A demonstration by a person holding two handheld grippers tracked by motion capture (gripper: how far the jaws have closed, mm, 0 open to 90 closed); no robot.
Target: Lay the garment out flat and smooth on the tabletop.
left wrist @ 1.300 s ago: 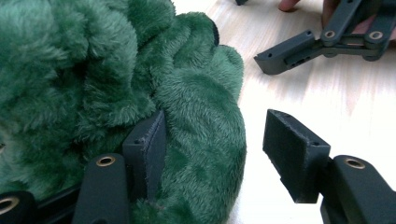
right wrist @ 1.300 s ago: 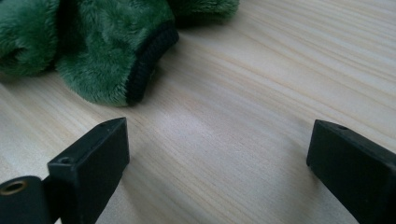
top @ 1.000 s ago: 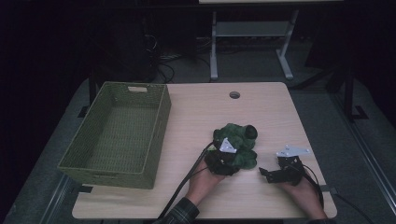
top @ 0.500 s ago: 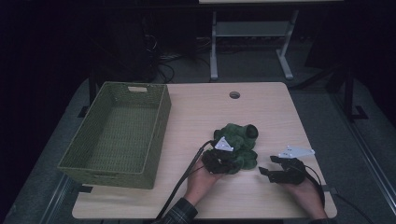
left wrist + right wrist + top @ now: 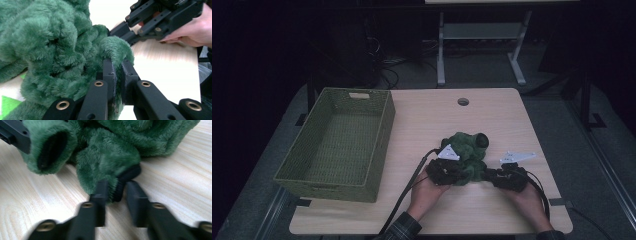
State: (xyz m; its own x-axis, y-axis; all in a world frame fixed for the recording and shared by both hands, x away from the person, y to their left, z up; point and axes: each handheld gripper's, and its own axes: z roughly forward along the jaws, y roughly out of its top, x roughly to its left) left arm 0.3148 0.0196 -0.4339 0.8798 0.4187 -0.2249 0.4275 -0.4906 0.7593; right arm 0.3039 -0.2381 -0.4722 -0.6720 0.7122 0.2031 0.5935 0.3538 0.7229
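Pinching a fold of the green fleece garment (image 5: pixel 50 50) with my left tool (image 5: pixel 117 75), I have its jaws brought together on a fuzzy cuff edge, pile bulging around the pads. The garment lies bunched near the front of the desk (image 5: pixel 492 115), right of the woven basket (image 5: pixel 337 142), between my two hands. My right tool (image 5: pixel 116 191) has just been closing on the other cuff: the dark ribbed hem sits between its jaws, the left pad against the fleece, yet a slim gap shows by the right pad, so I judge that hold not quite seated.

I expect this thing to be light, limp and very compressible. It will sag and unfurl once lifted, and thick pile can slide out of a shallow pinch. The ribbed hems look the firmest spots, so I would take a deep bite there.
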